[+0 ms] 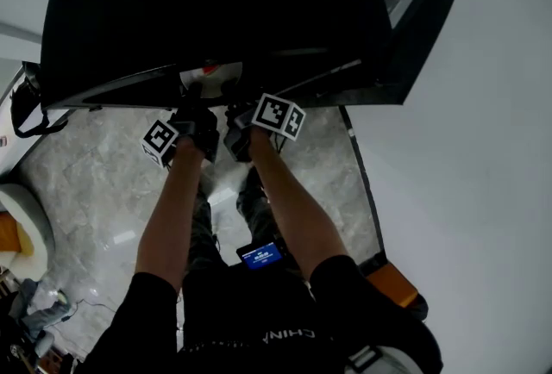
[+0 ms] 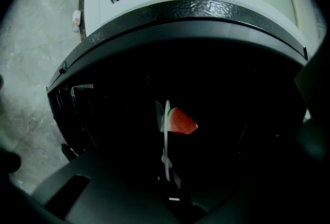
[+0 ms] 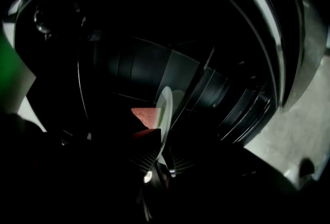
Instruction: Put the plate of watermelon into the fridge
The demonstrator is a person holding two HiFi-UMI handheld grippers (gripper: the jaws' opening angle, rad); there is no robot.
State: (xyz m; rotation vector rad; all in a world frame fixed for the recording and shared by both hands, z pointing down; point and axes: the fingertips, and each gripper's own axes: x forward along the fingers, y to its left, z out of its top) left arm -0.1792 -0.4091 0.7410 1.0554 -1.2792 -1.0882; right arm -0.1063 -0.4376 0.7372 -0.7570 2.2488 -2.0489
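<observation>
Being held at the mouth of the open black fridge (image 1: 216, 10), the white plate (image 2: 166, 145) is clamped by its near rim on two sides. The left hand-held gripper (image 2: 167, 181) is closed narrowly on the rim, and the right hand-held gripper (image 3: 162, 160) is pressed onto it with its ribbed pads. A red watermelon wedge (image 2: 180, 122) is carried on the plate, against the dark interior. Whether the plate is set on a shelf cannot be told. The fridge door (image 1: 414, 28) is swung open above the marble floor (image 1: 95, 183).
</observation>
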